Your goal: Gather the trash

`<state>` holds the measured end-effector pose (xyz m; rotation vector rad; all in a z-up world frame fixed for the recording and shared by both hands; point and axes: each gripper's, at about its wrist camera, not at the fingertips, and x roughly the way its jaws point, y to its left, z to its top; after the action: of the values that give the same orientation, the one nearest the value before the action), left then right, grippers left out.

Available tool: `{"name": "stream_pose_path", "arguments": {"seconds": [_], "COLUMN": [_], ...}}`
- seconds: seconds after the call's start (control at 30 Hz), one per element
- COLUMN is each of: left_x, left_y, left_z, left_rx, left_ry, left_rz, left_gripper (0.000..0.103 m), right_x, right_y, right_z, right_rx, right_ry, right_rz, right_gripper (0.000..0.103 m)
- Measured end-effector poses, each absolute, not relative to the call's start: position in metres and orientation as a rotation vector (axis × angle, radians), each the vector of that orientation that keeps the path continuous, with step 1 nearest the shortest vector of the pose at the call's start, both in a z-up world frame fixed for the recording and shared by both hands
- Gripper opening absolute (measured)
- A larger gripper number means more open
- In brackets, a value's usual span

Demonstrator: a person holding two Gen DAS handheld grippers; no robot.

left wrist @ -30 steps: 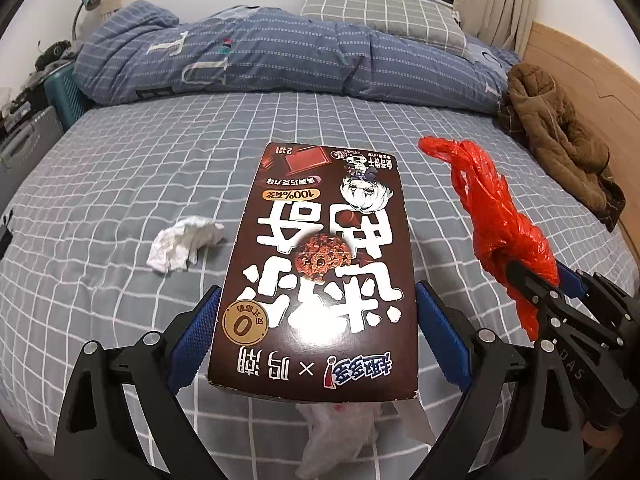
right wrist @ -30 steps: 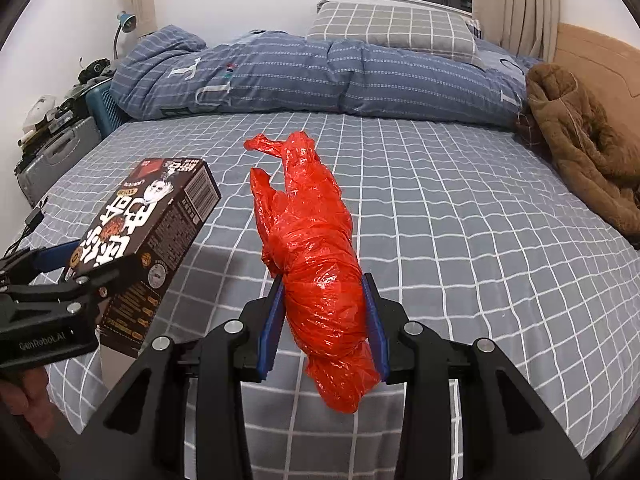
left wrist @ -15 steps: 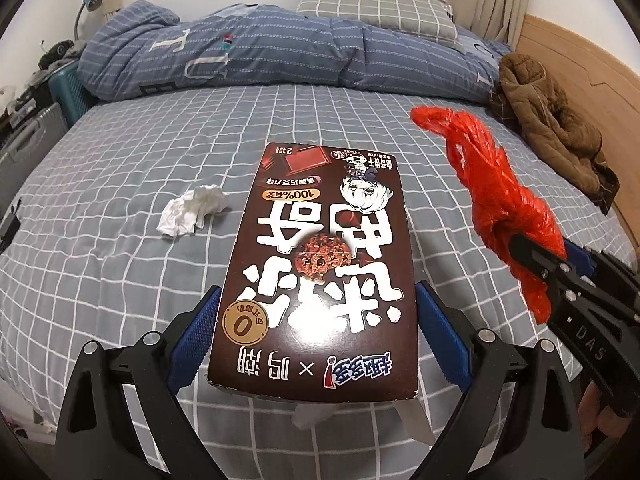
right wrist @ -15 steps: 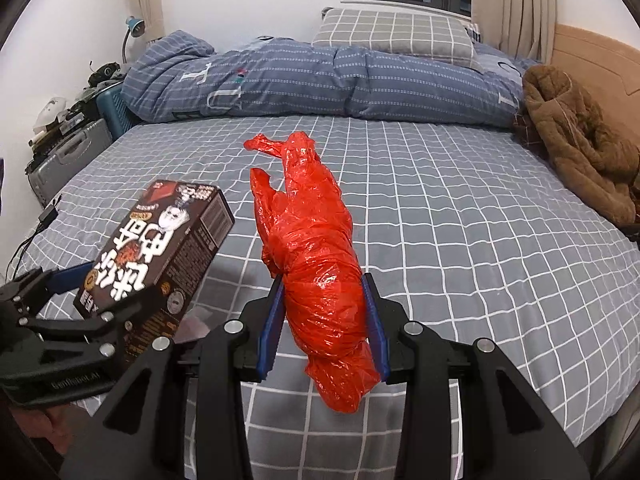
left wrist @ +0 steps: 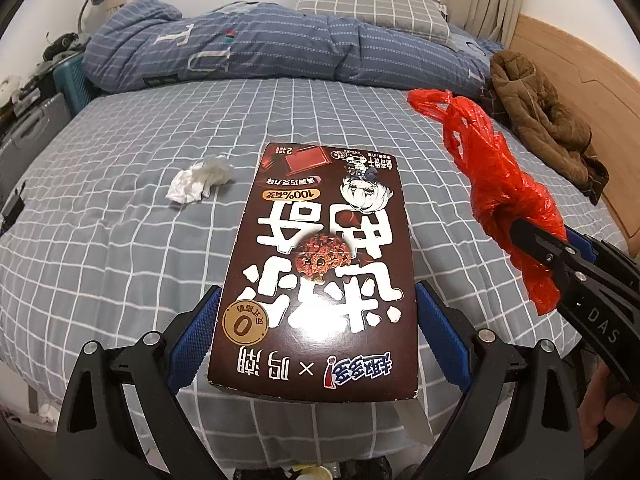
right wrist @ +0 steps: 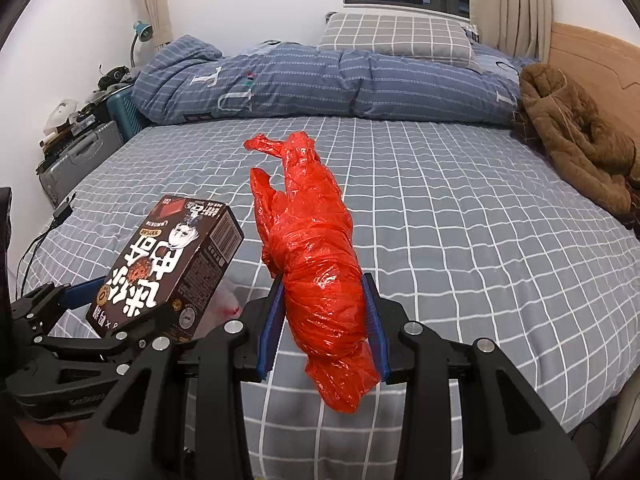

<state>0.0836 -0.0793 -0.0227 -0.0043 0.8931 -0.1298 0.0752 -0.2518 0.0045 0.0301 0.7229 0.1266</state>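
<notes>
The left gripper (left wrist: 316, 336) clamps the brown snack box (left wrist: 320, 264) by its side edges, the box running toward 12 o'clock above the bed (left wrist: 120, 240). The right gripper (right wrist: 323, 316) pinches the crumpled red plastic bag (right wrist: 316, 248) similarly. A crumpled white tissue (left wrist: 200, 184) lies at the box's 10 o'clock.

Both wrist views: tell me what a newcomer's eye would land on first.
The red plastic bag, clamped in the right gripper above the grey checked bed. Next, the brown snack box gripped by the left gripper, and a crumpled white tissue lying on the bed to its left.
</notes>
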Motion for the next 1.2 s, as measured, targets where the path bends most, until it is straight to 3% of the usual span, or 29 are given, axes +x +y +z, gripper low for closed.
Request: {"name": "stream_pose_path", "arguments": {"seconds": [1.2], "left_x": [-0.012], "left_y": [-0.063], "left_z": [-0.021], "left_rx": [-0.015], "left_ry": [0.892], "left_rz": [-0.125], "left_gripper": [0.091], "right_x": [-0.026], "right_y": [-0.241], "right_z": [-0.001], "right_rx": [0.055], "right_ry": [0.733], "right_rz": [0.135], "right_gripper": [0.036]}}
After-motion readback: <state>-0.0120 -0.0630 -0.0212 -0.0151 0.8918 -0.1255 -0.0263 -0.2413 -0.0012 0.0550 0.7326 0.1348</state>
